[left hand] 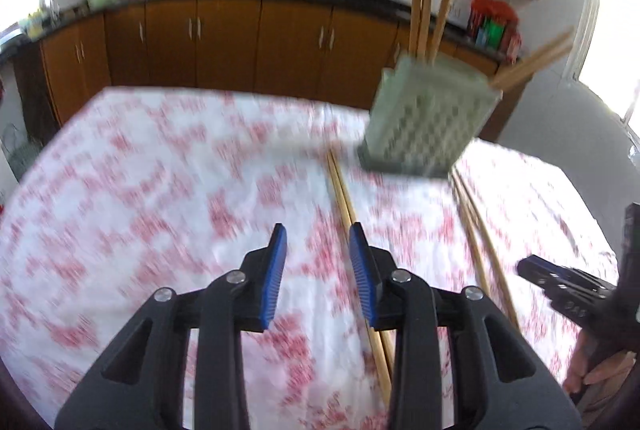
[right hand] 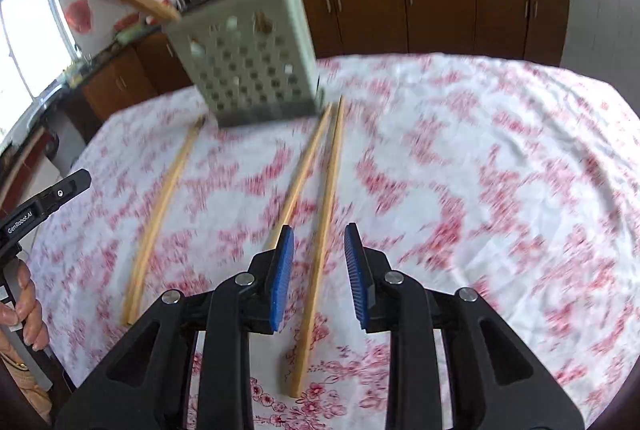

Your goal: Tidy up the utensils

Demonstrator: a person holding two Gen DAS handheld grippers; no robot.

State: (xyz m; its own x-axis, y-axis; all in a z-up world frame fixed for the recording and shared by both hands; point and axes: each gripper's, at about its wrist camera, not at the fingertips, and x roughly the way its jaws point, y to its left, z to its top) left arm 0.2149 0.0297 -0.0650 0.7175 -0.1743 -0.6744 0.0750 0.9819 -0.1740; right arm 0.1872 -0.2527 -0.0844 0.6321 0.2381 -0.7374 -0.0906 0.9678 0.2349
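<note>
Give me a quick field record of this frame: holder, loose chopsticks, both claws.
surface: table with a red floral cloth
holder: perforated grey-green chopstick holder, upright, several chopsticks in it
loose chopsticks: one pair below the right claw, another pair further left; all flat on the cloth
left claw: open, empty, one pair just beside its right finger
right claw: open, empty, one chopstick in line with its gap
image: motion-blurred

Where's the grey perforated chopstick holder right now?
The grey perforated plastic chopstick holder stands on the floral tablecloth at the table's far side, left of centre in the right wrist view, between the loose wooden chopsticks.
</note>
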